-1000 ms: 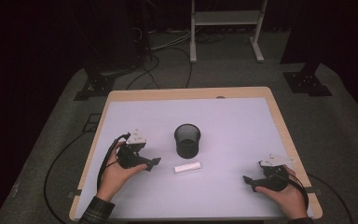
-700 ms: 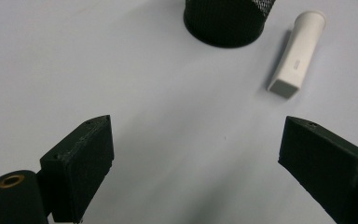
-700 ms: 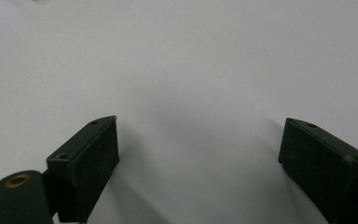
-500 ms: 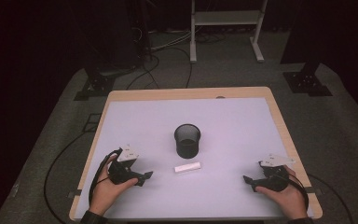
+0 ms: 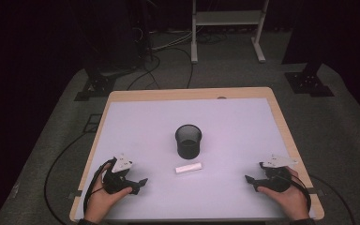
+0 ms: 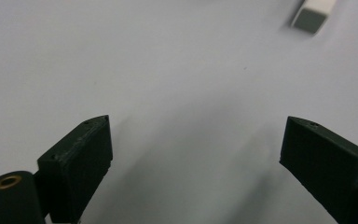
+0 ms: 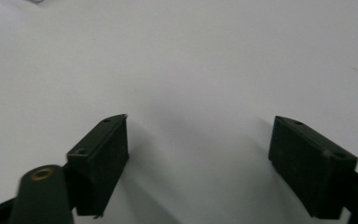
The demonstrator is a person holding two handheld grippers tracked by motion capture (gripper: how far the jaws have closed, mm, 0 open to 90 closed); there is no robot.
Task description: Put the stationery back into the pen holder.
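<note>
Eraser position first: small white block (image 5: 189, 168) lies flat on the table (image 5: 225, 117), roughly midway between the left and right edges and nearer the front edge than the back, just in front of the black mesh cup (image 5: 188, 140) and apart from it. Long axis runs close to parallel with the front edge, its right end tipped slightly toward the back. Left hand-held gripper (image 5: 142, 182) sits near the front left corner, jaws wide apart and empty, nothing between them but bare table; in the left gripper view the block's end face (image 6: 311, 16) shows ahead and off to the upper right, so the jaws point a little left of it. Right hand-held gripper (image 5: 249, 179) sits near the front right corner, jaws likewise spread wide and holding nothing. Judgement: left gripper is the nearer of the two, though not by much; a pick from there needs a swing toward the block and jaws set across its short side.
</note>
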